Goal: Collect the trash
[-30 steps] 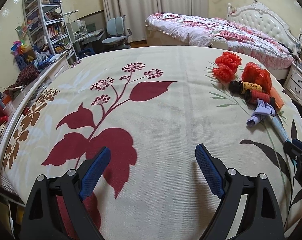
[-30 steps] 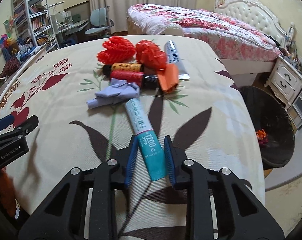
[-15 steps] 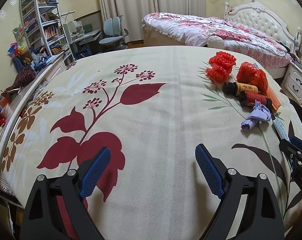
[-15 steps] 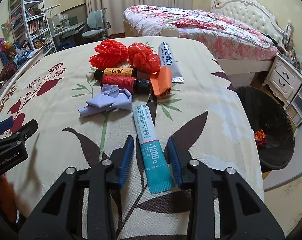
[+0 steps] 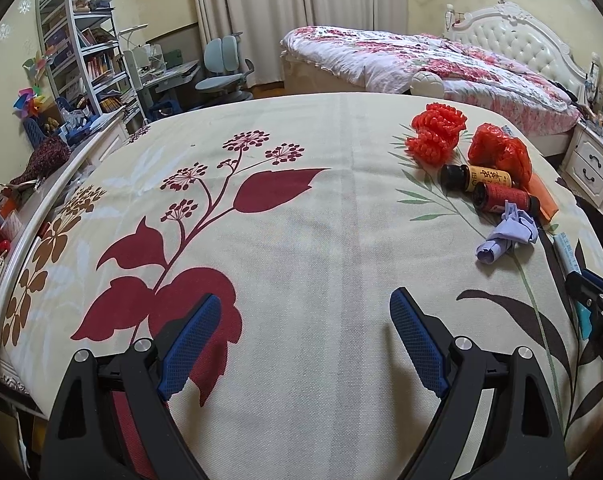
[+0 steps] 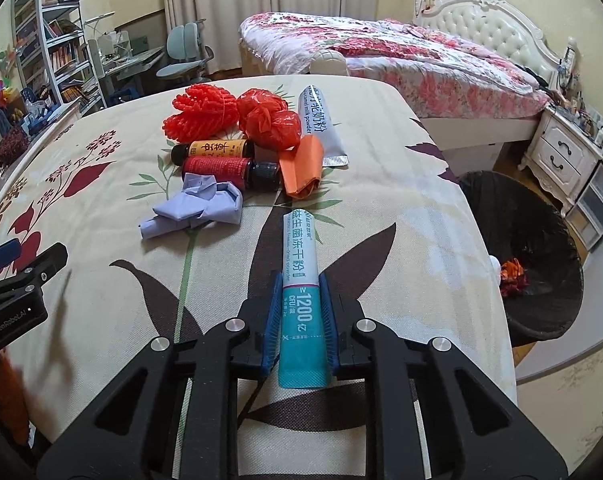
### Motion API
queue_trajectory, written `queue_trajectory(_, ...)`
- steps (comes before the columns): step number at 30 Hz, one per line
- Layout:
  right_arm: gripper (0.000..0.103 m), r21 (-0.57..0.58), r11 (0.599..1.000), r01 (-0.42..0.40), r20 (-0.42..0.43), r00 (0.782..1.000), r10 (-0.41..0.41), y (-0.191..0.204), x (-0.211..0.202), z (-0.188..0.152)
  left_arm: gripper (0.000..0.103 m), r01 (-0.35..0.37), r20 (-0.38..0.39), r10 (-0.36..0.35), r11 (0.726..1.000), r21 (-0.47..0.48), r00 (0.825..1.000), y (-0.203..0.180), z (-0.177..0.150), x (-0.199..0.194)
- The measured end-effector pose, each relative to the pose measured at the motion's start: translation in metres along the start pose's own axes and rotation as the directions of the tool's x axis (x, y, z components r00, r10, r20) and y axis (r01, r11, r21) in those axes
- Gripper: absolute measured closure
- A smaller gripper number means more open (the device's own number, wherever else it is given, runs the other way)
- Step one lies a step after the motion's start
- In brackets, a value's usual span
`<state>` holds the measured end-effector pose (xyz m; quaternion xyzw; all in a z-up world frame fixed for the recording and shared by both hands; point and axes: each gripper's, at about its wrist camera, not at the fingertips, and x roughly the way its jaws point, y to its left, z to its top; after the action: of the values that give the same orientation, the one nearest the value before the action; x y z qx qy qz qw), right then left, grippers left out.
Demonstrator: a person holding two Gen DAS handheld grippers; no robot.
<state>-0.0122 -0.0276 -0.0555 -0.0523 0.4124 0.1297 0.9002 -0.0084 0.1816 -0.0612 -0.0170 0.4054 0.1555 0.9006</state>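
Right wrist view is showing the right gripper [image 6: 300, 312] with both blue pads [image 6: 272, 320] pressing the sides of a teal-and-white sachet [image 6: 301, 280], jaws clamped on its lower teal half. The sachet is lying lengthwise on the floral bedspread [image 6: 401, 184], white end pointing away toward the pile. Only this view is showing the black bin [image 6: 541, 248] sitting on the floor off the right edge, with a bit of orange-red trash inside, plus a second white sachet [image 6: 321, 124] and a folded orange wrapper [image 6: 303, 166] in full.

Left wrist view is showing the left gripper [image 5: 305, 336] hovering over bare bedspread, jaws wide apart, holding nothing. The sachet is appearing here only as a thin strip at the far right [image 5: 567, 254].

Both views are showing the pile: red foam net [image 6: 201, 110], red plastic bag [image 6: 271, 120], two small bottles [image 6: 215, 160] lying side by side, crumpled lilac paper [image 6: 193, 210] just in front of them.
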Motion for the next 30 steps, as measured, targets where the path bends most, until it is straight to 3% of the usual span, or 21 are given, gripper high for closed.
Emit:
queue_trajectory(13, 0.084, 0.03, 0.999, 0.034, -0.002, 0.999, -0.034, -0.016, 0.005, 0.005, 0.017, 0.036, 0.009, -0.037, 0.999, 0.036, 0.999, -0.02, 0.006, -0.001)
queue_trajectory(30, 0.084, 0.1, 0.993, 0.055, -0.014, 0.998, -0.053, -0.055, 0.017, 0.016, 0.017, 0.151, -0.008, -0.152, 0.977, 0.151, 0.988, -0.105, 0.042, 0.024)
